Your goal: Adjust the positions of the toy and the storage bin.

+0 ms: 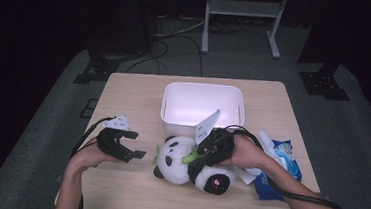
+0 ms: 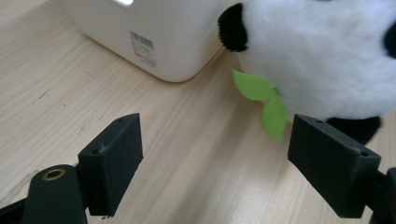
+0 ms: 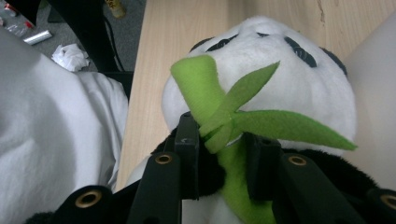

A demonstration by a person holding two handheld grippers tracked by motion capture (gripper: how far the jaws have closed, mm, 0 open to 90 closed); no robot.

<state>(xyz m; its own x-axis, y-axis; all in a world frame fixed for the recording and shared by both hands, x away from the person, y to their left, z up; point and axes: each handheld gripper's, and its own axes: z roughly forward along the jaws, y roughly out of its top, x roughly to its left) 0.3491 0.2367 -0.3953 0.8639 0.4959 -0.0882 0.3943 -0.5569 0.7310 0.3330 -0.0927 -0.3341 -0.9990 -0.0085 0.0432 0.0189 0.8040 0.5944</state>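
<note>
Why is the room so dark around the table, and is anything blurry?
High view: light falls on the table alone, the floor around is dim; the white bin glares. Left gripper view: the panda plush is soft. Right gripper view: its green bamboo sprig looks sharp.

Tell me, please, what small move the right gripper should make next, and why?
Probably lift the panda toy toward the white bin. The right gripper is closed on its green bamboo stalk, the bin stands just behind, and the left gripper is open and empty.
</note>
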